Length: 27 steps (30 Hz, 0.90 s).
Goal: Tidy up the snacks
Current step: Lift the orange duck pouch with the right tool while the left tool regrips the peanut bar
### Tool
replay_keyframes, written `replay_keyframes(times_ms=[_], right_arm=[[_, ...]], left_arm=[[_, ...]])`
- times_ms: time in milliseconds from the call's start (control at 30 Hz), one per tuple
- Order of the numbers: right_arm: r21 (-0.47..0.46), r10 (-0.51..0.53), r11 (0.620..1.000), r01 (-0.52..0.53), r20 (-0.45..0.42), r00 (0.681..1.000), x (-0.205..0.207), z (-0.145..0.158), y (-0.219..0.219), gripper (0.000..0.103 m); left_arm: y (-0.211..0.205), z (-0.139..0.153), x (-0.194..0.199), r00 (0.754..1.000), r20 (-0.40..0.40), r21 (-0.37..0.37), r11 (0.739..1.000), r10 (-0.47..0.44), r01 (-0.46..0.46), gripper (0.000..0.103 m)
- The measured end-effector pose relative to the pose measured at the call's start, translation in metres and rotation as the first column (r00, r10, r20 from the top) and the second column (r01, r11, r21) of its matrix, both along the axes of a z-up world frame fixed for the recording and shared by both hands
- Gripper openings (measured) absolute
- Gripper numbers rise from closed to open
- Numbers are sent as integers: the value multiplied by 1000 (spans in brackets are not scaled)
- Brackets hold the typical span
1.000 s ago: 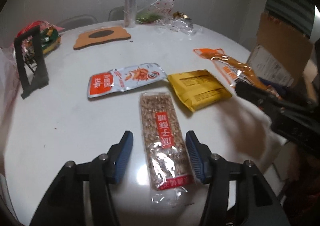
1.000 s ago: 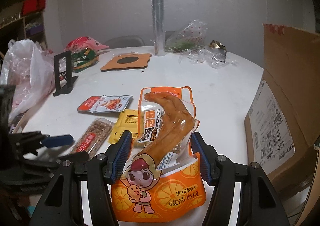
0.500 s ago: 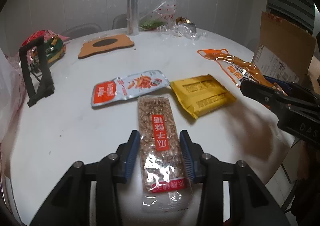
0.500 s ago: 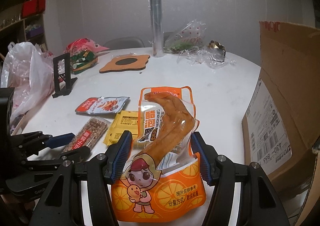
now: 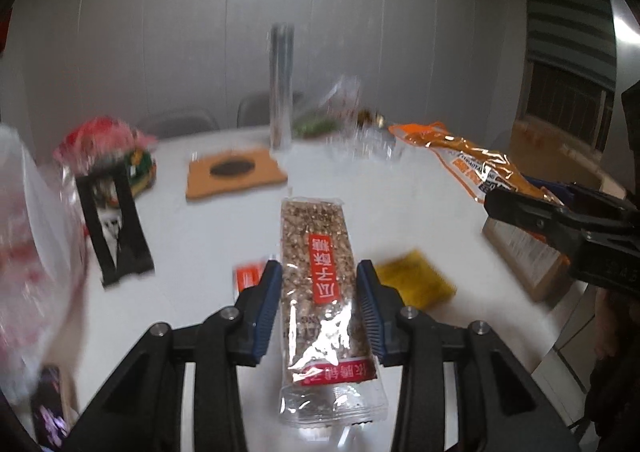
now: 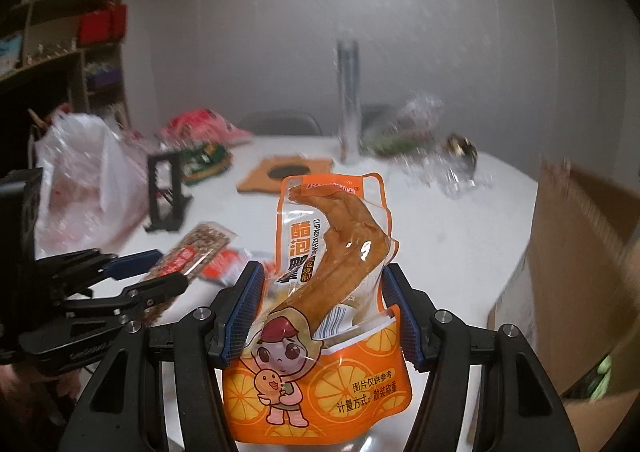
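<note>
Left gripper (image 5: 318, 308) now clenched on the seed brittle bar (image 5: 320, 276), raised off the white table (image 5: 200, 236) where it lay; right gripper (image 6: 324, 312) still clamping the orange chicken-wing pouch (image 6: 320, 292) aloft beside the cardboard box (image 6: 580, 272).

The white table (image 5: 208, 236) carries a yellow packet (image 5: 416, 283), an orange mat (image 5: 234, 171), a black stand (image 5: 116, 228), and, blurred, seemingly crumpled plastic wrap (image 6: 440, 172).

Red packet (image 5: 249, 277) on table: mostly hidden behind left gripper (image 5: 318, 306) finger, label unreadable. Yellow packet (image 5: 416, 285) right of it: motion-blurred, print illegible. Bags (image 6: 412, 132) beside the foil roll (image 6: 347, 100): smeared, contents can't tell. Cardboard box (image 6: 580, 272): cut off at frame edge.
</note>
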State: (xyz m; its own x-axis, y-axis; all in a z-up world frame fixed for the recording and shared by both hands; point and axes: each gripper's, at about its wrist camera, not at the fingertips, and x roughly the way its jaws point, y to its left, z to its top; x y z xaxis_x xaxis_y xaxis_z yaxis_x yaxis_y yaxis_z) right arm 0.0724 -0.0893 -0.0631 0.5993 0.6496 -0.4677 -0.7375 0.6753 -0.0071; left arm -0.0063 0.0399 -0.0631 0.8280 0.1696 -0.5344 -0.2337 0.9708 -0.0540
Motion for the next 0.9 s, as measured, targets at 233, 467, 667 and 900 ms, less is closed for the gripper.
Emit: replay_keyframes(times_ms=[233, 467, 667, 900], right_arm=[[48, -38, 998, 34, 77, 996, 3, 43, -31, 58], [29, -62, 998, 60, 67, 996, 10, 28, -40, 58], [24, -38, 999, 36, 93, 995, 6, 27, -35, 58], [25, 12, 1000, -13, 55, 998, 16, 17, -11, 58]], left_arm=[[0, 10, 25, 1000, -25, 8, 1000, -19, 19, 5], [6, -66, 46, 976, -208, -168, 985, -65, 30, 29], [10, -78, 61, 974, -227, -175, 984, -16, -24, 44], [37, -81, 110, 956, -287, -227, 966, 58, -127, 60]])
